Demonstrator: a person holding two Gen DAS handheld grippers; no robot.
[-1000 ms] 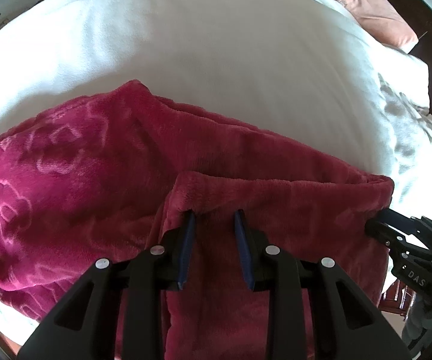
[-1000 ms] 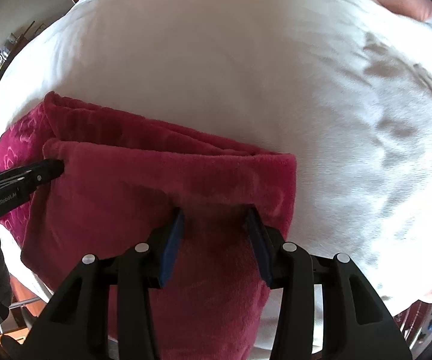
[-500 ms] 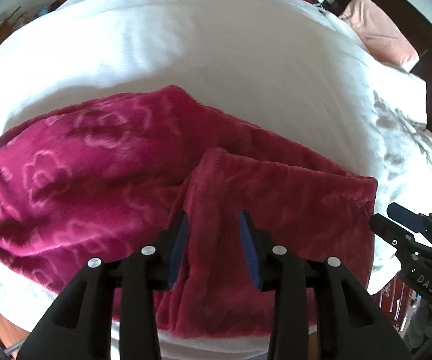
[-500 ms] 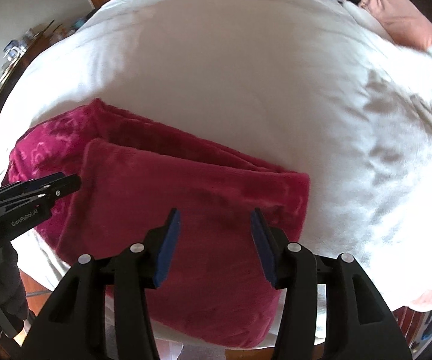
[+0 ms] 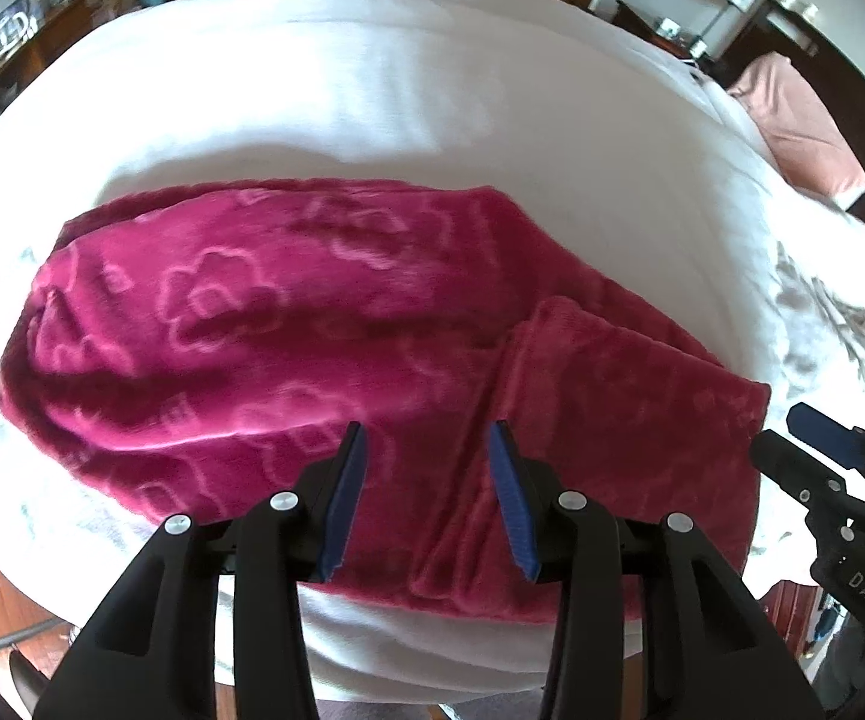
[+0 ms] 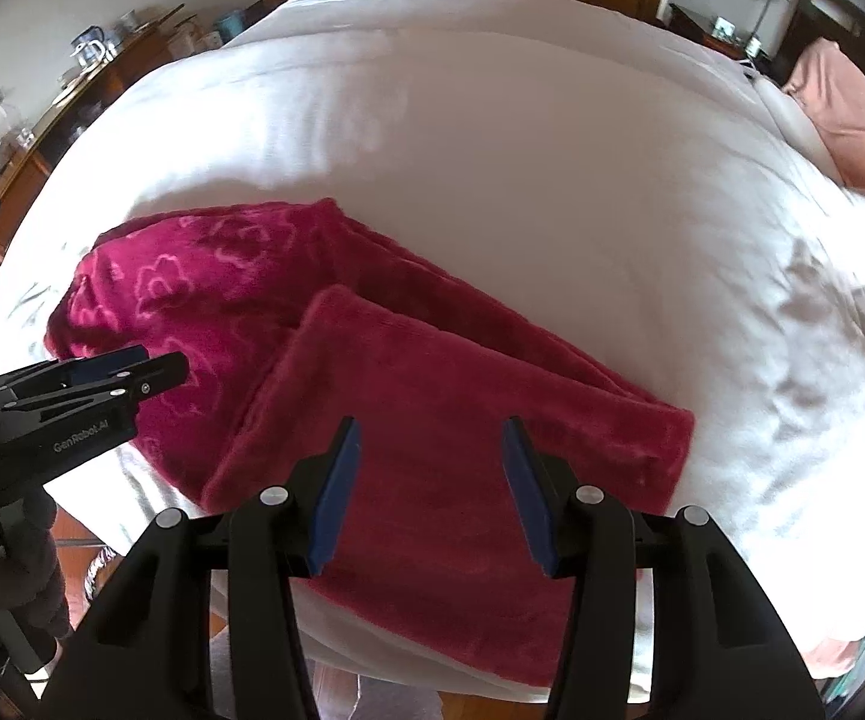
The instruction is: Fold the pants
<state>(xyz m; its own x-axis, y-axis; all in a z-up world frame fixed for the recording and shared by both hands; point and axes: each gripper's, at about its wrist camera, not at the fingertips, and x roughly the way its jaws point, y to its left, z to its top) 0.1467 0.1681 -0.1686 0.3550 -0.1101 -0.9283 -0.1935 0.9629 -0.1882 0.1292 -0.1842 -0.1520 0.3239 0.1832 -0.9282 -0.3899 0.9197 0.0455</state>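
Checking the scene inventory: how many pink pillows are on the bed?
1: a pink pillow at the far right corner of the white bed, well away from the magenta pants. Others may lie outside view.

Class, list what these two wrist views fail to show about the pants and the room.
- Near edge of the pants: left wrist view, hidden behind the left gripper.
- Layers under the folded flap: right wrist view, covered by the flap.
- Items on the sideboard: right wrist view, too small.

Right claw (image 6: 429, 492) open, empty, above folded pants (image 6: 432, 396) on bed (image 6: 522, 150).
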